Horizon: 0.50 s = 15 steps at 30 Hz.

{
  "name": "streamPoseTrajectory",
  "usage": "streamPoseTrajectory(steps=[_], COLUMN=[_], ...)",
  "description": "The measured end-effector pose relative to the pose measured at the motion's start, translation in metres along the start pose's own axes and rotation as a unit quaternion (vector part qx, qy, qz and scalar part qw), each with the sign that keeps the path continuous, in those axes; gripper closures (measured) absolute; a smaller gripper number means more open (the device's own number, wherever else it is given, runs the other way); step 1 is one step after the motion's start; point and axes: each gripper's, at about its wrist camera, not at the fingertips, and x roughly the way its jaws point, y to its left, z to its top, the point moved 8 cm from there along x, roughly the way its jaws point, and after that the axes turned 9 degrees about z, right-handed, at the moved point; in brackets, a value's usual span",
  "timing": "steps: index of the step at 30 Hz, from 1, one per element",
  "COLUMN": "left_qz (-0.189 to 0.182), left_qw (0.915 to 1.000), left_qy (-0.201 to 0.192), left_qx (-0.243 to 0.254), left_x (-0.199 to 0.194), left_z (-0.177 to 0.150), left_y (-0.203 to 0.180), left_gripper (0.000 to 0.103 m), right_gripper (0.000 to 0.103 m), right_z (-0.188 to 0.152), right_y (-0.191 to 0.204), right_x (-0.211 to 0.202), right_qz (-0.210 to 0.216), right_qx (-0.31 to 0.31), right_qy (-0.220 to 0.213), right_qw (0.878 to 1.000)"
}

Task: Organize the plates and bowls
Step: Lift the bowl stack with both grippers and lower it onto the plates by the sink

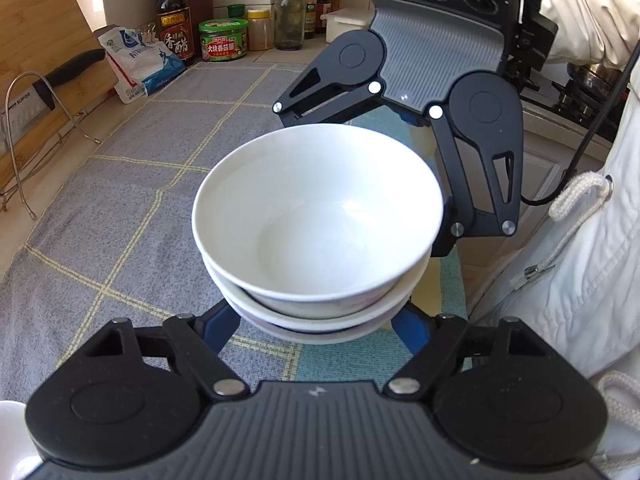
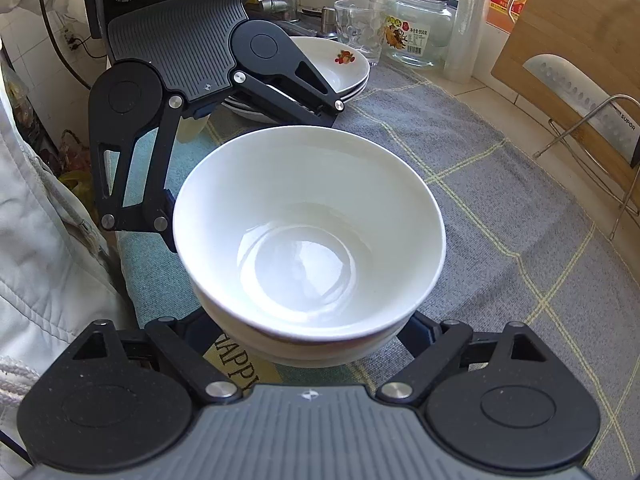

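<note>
Stack: three nested white ceramic bowls are seen upright near the middle of both wrist views, on the grey-blue checked cloth.
Left gripper: it is placed at 6 o'clock of the stack in its own view – its blue fingers are drawn in narrow against the lower bowls on either side, so the stack is held.
Right gripper: it is set opposite, at 1 o'clock of the stack in the left wrist view; its dark fingers are spread wide about the stack, one on each side. Their tips are hidden under the bowl walls, so whether they press on the bowls cannot be told.
Plates: a pile of white shallow plates with a red fruit motif is seen at 12 o'clock beyond the stack in the right wrist view – partly covered by the left gripper's body.
Person: a white jacket sleeve is seen at 2 o'clock in the left wrist view.
</note>
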Motion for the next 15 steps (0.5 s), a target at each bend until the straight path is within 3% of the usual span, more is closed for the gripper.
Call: streamPoseTrajectory(steps=[15], left_qz=[0.083], left_qw=[0.9947], left_qy=[-0.013], left_qx=[-0.06], left_x=[-0.065], left_z=[-0.018], left_y=[0.022], left_gripper=[0.021], right_gripper=[0.01], right_z=[0.069], right_y=[0.011], right_x=[0.002], right_qz=[0.038], right_qx=[-0.084], right_qy=[-0.003], right_qw=[0.996])
